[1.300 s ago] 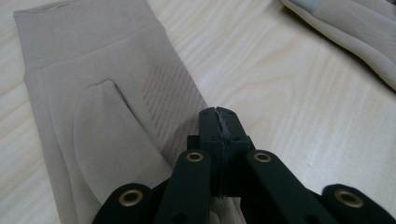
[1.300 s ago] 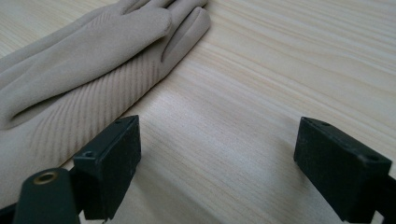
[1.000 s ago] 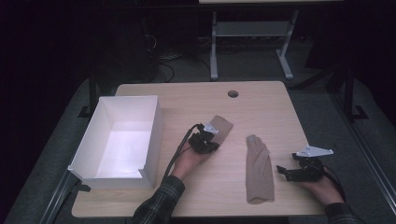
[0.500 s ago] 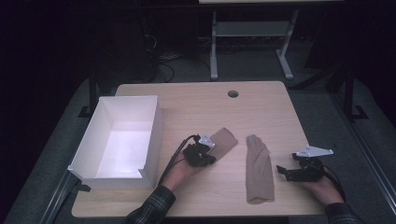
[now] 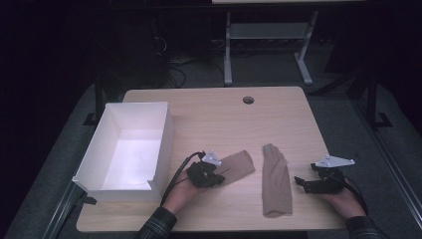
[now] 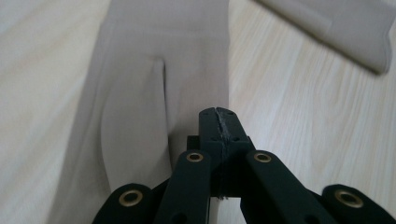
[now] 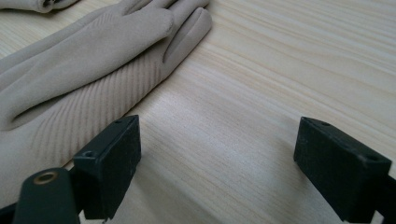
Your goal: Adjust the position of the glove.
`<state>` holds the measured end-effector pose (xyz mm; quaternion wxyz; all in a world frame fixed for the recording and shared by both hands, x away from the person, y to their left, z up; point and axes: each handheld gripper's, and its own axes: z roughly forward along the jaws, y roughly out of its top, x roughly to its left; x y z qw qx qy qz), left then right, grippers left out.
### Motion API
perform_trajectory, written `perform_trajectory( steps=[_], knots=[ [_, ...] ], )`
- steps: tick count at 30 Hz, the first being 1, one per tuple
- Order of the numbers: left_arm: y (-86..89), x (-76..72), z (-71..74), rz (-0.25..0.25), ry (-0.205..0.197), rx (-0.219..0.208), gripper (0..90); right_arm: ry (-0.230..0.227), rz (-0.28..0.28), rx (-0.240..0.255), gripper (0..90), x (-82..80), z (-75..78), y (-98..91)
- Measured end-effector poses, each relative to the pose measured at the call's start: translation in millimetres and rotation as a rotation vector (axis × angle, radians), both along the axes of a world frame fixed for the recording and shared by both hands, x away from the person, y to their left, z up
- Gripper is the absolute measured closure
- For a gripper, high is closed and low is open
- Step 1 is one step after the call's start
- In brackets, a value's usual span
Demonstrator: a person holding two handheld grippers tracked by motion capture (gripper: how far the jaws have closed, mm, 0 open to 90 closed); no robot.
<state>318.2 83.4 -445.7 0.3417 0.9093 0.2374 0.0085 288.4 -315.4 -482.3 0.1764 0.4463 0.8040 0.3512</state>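
Two beige gloves lie on the wooden table (image 5: pixel 214 114). The left glove (image 5: pixel 239 166) (image 6: pixel 140 93) lies slanted at the middle front, and my left gripper (image 5: pixel 220 178) (image 6: pixel 218 122) is shut on its near edge. Laid out lengthwise, fingers pointing away, is the right glove (image 5: pixel 276 181) (image 7: pixel 79 60). My right gripper (image 5: pixel 299 182) (image 7: pixel 219 163) rests on the table just to the right of it, open, with bare wood between its jaws. The right glove's cuff (image 6: pixel 345 28) shows at the top right of the left gripper view.
A white open box (image 5: pixel 163 142) stands at the table's left, close to my left hand. A cable hole (image 5: pixel 248 100) sits near the far edge. Bare wood stretches across the far half. Beyond the table are a dark floor and a metal stand (image 5: pixel 268 30).
My left gripper has drawn the left glove back toward the table's near edge and slightly left. The right gripper and the right glove have stayed put.
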Motion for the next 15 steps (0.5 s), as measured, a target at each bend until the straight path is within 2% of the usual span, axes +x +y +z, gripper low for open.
perform_trajectory(
  steps=[5,6,10,11,15],
  knots=[
    [-13.4,8.5,5.5,-0.004,-0.024,-0.006,89.8,0.001,-0.001,0.0,14.5,0.0,0.0,0.2],
    [-16.6,12.4,6.8,-0.007,-0.037,0.005,89.8,0.0,-0.001,0.0,14.6,0.0,0.0,0.2],
    [-23.2,25.7,9.4,0.016,-0.046,-0.009,89.8,0.0,0.0,0.001,14.5,0.0,0.0,0.2],
    [-26.4,33.1,9.2,0.042,-0.045,-0.027,89.8,0.0,0.001,0.001,14.5,0.0,0.0,0.2],
    [-33.8,42.7,8.0,0.048,-0.043,-0.029,89.8,0.0,0.002,0.0,14.5,0.1,0.0,0.1]
  ],
)
